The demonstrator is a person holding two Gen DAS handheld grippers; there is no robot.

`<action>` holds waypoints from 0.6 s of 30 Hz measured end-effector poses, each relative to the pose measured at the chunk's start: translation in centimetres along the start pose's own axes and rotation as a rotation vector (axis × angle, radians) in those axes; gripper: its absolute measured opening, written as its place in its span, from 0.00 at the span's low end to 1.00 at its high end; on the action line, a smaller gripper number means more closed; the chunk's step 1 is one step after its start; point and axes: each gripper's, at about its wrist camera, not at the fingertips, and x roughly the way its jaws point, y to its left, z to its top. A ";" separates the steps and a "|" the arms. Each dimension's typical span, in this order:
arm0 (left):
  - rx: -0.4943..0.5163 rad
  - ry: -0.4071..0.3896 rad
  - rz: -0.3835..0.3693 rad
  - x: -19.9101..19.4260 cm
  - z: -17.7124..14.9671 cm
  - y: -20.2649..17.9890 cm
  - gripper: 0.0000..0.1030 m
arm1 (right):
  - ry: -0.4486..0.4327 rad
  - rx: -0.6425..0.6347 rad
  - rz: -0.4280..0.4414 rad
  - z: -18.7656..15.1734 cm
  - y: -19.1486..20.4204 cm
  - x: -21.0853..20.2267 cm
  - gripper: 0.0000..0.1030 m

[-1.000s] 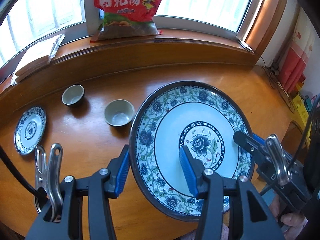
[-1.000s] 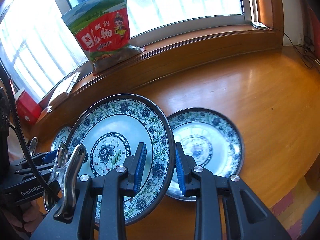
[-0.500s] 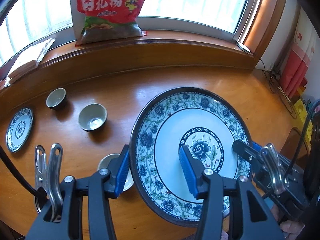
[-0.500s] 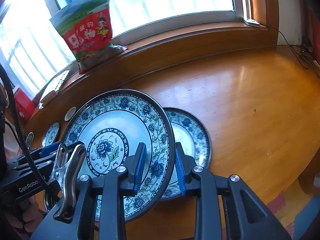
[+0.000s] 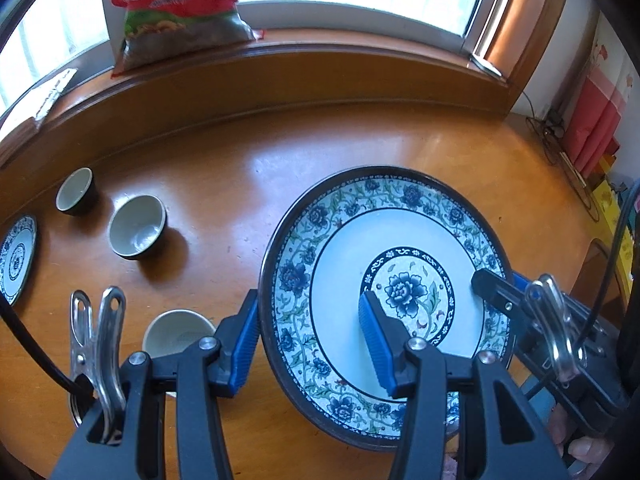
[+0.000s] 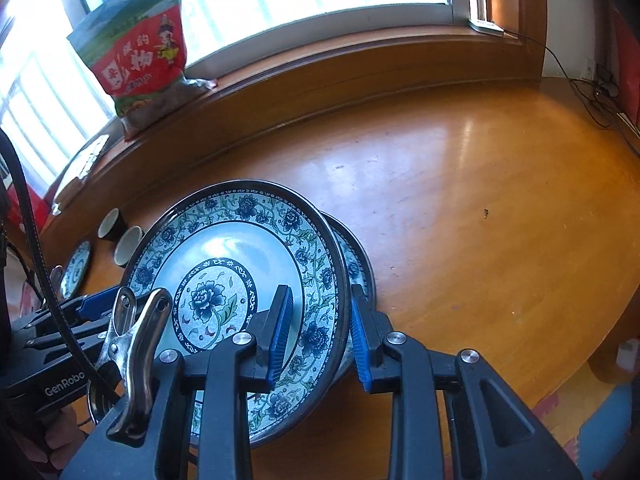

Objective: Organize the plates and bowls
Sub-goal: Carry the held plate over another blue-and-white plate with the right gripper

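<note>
A large blue-and-white floral plate [image 5: 400, 248] [image 6: 240, 248] is held between both grippers above the wooden table [image 6: 460, 184]. My left gripper [image 5: 310, 344] is shut on its left rim. My right gripper [image 6: 320, 332] is shut on its right rim. A second floral plate [image 6: 356, 264] lies on the table, almost wholly covered by the held plate. Left of it stand two grey bowls [image 5: 138, 226] [image 5: 76, 191], a white bowl [image 5: 176, 334] behind my left finger, and a small floral saucer [image 5: 16, 256].
A red snack bag [image 5: 180, 4] [image 6: 140, 60] and a book [image 5: 52, 88] sit on the raised window ledge at the back. Cables [image 6: 600, 96] trail at the far right. The table edge [image 6: 600, 320] drops off to the right.
Both grippers carried the large plate to the right, over the second plate, which now shows only as a sliver. The bowls and saucer slid leftward in view.
</note>
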 end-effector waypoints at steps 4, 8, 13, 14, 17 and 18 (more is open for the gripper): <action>0.005 0.030 0.004 1.4 0.0 -0.1 0.50 | 0.025 0.007 -0.008 0.0 -0.5 0.9 0.29; 0.003 0.061 0.008 2.6 0.1 -0.4 0.50 | 0.043 0.006 -0.017 0.1 -0.7 1.8 0.29; 0.004 0.079 0.010 3.5 0.2 -0.6 0.50 | 0.050 -0.001 -0.031 0.2 -0.7 2.5 0.29; 0.006 0.083 0.012 3.7 0.3 -0.6 0.50 | 0.054 -0.001 -0.034 0.2 -0.7 2.6 0.29; 0.000 0.092 0.012 4.0 0.1 -0.6 0.50 | 0.058 -0.011 -0.044 0.3 -0.6 2.8 0.29; -0.001 0.093 0.015 4.0 0.2 -0.8 0.50 | 0.058 -0.013 -0.046 0.3 -0.5 2.8 0.29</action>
